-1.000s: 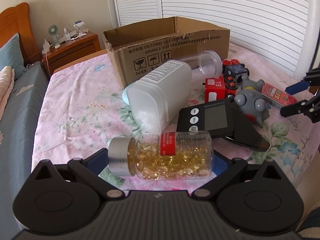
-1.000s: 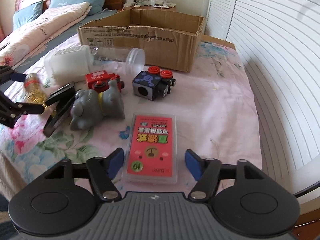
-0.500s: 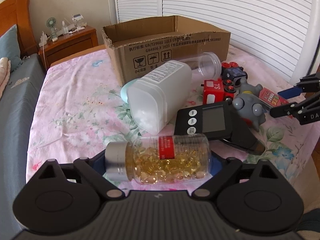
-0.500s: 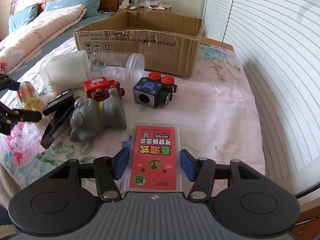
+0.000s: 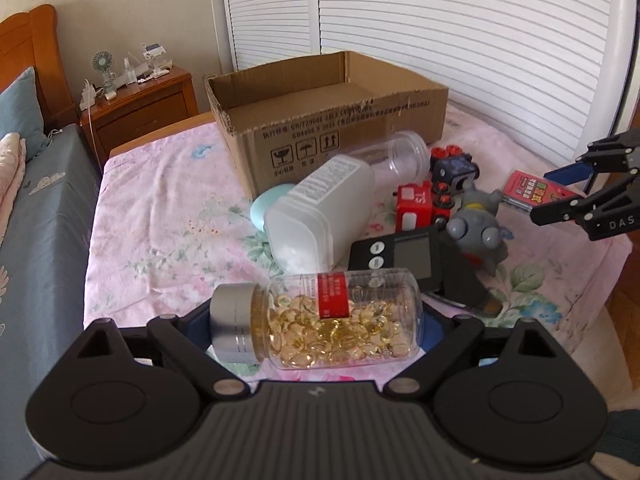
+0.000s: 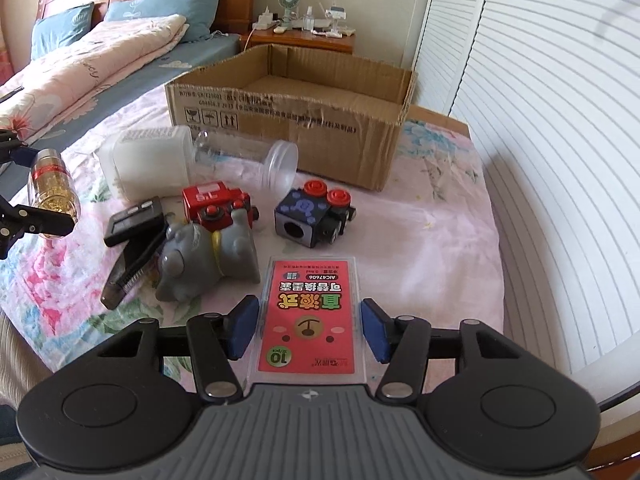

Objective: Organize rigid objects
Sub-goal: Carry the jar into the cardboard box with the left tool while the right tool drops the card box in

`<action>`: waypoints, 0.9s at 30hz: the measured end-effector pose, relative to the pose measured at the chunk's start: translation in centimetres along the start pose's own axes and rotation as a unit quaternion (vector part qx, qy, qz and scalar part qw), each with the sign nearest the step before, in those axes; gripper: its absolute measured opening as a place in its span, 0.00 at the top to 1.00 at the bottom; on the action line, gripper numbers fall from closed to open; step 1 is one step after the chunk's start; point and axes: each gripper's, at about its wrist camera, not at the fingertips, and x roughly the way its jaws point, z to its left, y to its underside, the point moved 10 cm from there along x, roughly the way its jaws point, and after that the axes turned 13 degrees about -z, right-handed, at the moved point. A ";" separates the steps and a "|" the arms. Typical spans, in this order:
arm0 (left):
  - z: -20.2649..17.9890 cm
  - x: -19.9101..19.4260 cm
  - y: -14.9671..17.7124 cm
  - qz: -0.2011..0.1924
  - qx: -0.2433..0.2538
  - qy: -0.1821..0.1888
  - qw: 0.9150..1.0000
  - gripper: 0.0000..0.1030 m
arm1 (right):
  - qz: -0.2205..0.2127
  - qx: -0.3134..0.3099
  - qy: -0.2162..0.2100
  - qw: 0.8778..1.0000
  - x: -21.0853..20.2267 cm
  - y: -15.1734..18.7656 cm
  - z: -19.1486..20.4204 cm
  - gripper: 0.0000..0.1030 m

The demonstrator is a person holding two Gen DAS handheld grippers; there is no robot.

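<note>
A clear bottle of yellow capsules (image 5: 360, 320) with a silver cap lies sideways between the pads of my left gripper (image 5: 316, 322), which is shut on it and holds it off the flowered bedspread. The right wrist view shows the same bottle (image 6: 50, 196) at far left. My right gripper (image 6: 309, 328) is shut on a flat red card case (image 6: 312, 292), blue pads pressing both long edges. In the left wrist view that gripper (image 5: 576, 196) and the case (image 5: 528, 190) are at far right. An open cardboard box (image 6: 288, 120) stands behind the toys.
On the bedspread lie a white plastic jar (image 5: 320, 208), a clear jar (image 5: 404, 152), a red toy block (image 6: 216, 204), a dark blue block (image 6: 312, 216), a grey toy figure (image 6: 204, 256) and a black timer (image 5: 408, 248). A wooden nightstand (image 5: 140, 100) stands behind.
My left gripper closed on the capsule bottle and raised it off the bedspread. My right jaws closed inward until the pads met the red case.
</note>
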 end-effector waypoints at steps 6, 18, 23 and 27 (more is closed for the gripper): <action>-0.2 -0.7 -2.7 -0.003 -0.005 0.015 1.000 0.09 | -0.015 -0.009 -0.008 1.000 -0.6 -2.0 -0.1 0.41; 1.2 4.2 -13.4 -0.051 0.038 0.004 0.998 0.09 | -0.073 -0.029 -0.031 0.996 0.8 -10.7 -1.0 0.41; 1.5 9.6 -16.5 -0.040 0.040 0.004 0.998 0.09 | -0.081 -0.028 -0.032 0.996 3.1 -14.0 -1.8 0.41; 2.4 14.2 -17.7 -0.025 0.035 -0.007 0.999 0.09 | -0.079 -0.024 -0.033 0.996 5.3 -15.8 -2.4 0.41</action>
